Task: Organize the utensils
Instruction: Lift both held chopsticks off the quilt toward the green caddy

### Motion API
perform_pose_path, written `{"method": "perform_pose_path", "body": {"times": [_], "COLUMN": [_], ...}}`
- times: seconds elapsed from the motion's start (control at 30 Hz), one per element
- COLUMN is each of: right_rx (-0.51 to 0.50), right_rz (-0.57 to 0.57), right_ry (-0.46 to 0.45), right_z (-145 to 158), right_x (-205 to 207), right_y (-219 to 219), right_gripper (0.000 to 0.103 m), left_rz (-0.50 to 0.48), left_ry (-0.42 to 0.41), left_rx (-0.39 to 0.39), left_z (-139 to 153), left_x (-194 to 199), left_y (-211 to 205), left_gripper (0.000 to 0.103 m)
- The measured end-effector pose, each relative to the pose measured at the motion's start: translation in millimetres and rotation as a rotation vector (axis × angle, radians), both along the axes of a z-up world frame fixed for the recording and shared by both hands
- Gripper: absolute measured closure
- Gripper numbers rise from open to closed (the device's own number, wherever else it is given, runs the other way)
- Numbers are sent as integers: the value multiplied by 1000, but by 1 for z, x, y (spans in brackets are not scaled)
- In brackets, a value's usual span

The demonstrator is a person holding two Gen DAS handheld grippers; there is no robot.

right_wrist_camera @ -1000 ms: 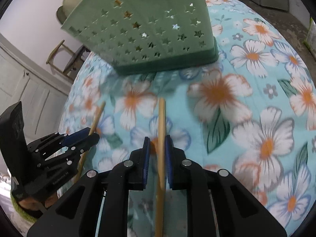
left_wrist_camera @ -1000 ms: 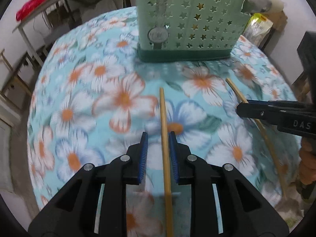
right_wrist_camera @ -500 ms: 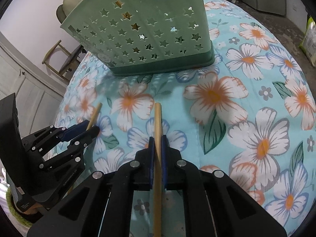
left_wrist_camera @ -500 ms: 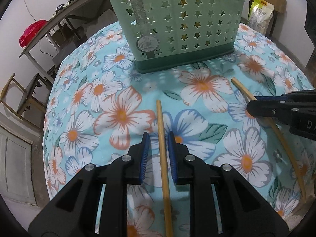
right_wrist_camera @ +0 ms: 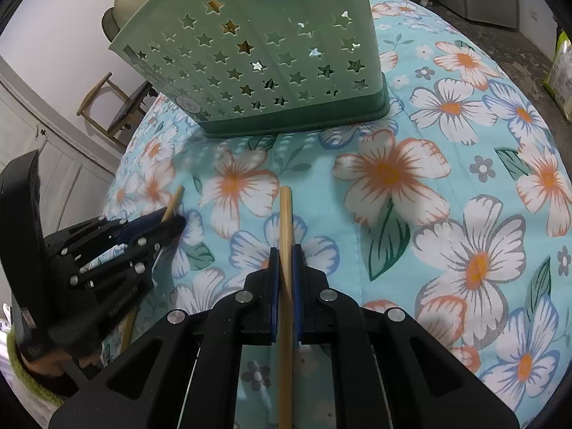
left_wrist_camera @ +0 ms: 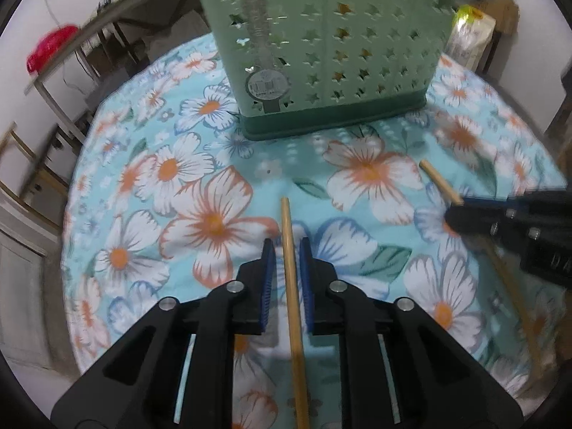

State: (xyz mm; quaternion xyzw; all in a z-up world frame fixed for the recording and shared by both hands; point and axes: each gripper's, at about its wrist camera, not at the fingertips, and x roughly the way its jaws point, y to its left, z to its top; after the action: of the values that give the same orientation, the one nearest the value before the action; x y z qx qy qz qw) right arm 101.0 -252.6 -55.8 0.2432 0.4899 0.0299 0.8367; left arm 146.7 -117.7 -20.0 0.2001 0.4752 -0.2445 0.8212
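A green star-holed utensil basket (left_wrist_camera: 357, 53) (right_wrist_camera: 268, 64) stands at the far side of the floral tablecloth (left_wrist_camera: 200, 221), with utensils inside. One wooden chopstick (left_wrist_camera: 286, 221) lies on the cloth between the jaws of my left gripper (left_wrist_camera: 286, 246). The jaws are closing, and a thin gap still shows on each side. My right gripper (right_wrist_camera: 284, 254) is shut on a second chopstick (right_wrist_camera: 286, 211), whose tip sticks out ahead of the pads. Each gripper shows in the other view: the right gripper (left_wrist_camera: 452, 214) with its chopstick (left_wrist_camera: 438, 180), and the left gripper (right_wrist_camera: 175, 220) with its stick (right_wrist_camera: 175, 198).
The round table's edge falls away to the left and right. A wooden chair (right_wrist_camera: 107, 107) stands beyond the left edge, and a yellow-green package (left_wrist_camera: 468, 32) sits behind the basket. A red object (left_wrist_camera: 50, 48) lies on a far shelf.
My right gripper's jaws have come together onto their chopstick. The left jaws have narrowed around the other chopstick, and the basket looks a little closer in the left view.
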Motion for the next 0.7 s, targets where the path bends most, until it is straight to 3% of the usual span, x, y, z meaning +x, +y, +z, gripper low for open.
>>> {"method": "perform_pose_path", "body": {"times": [0.17, 0.43, 0.7], "right_rx": [4, 7, 18], "right_rz": [0, 2, 2], "right_ry": [-1, -4, -8], "right_z": [0, -1, -1], "right_x": [0, 0, -2], "right_y": [-1, -1, -4], "right_gripper": [96, 96, 96], "left_rz": [50, 28, -22], "left_ry": [125, 111, 93], "left_rx": [-144, -261, -399], "left_z": [7, 44, 104], "left_x": [19, 7, -7], "left_y": [19, 31, 52], "left_gripper": [98, 98, 99]}}
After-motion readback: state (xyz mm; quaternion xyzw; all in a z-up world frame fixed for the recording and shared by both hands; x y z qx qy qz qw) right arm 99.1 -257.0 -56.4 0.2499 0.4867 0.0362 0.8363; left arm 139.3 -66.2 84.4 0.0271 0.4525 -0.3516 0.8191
